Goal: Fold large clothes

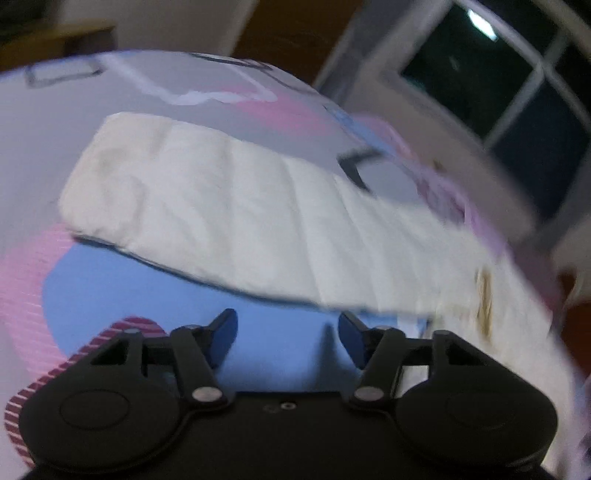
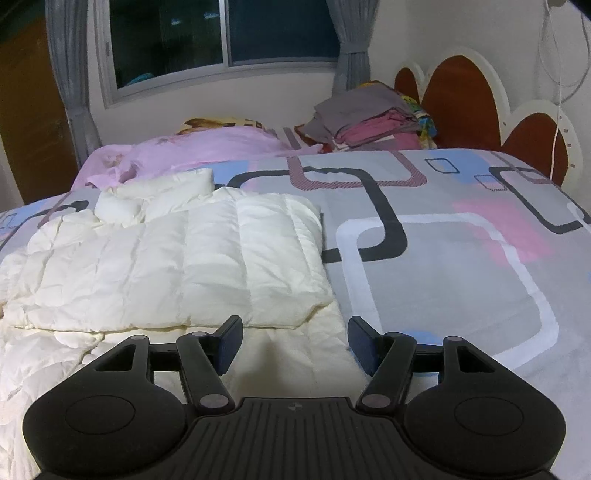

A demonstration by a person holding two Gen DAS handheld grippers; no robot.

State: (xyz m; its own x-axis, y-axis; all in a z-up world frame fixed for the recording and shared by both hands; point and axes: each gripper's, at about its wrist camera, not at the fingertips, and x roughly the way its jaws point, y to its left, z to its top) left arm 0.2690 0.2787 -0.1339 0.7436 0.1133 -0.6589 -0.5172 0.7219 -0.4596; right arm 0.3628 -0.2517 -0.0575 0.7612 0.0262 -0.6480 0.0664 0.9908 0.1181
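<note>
A white quilted puffer jacket (image 2: 177, 258) lies partly folded on the patterned bedspread (image 2: 443, 258), its collar bunched at the far left. My right gripper (image 2: 293, 341) is open and empty, hovering over the jacket's near edge. In the blurred, tilted left wrist view the same jacket (image 1: 229, 206) stretches across the bed just ahead. My left gripper (image 1: 288, 338) is open and empty over a blue patch of the bedspread (image 1: 129, 288), a little short of the jacket's edge.
A pink blanket (image 2: 207, 151) lies at the bed's far side. A stack of folded clothes (image 2: 369, 122) sits near the brown and white headboard (image 2: 461, 103). A dark window (image 2: 221, 33) with grey curtains is behind. A white cable (image 2: 557, 110) hangs at right.
</note>
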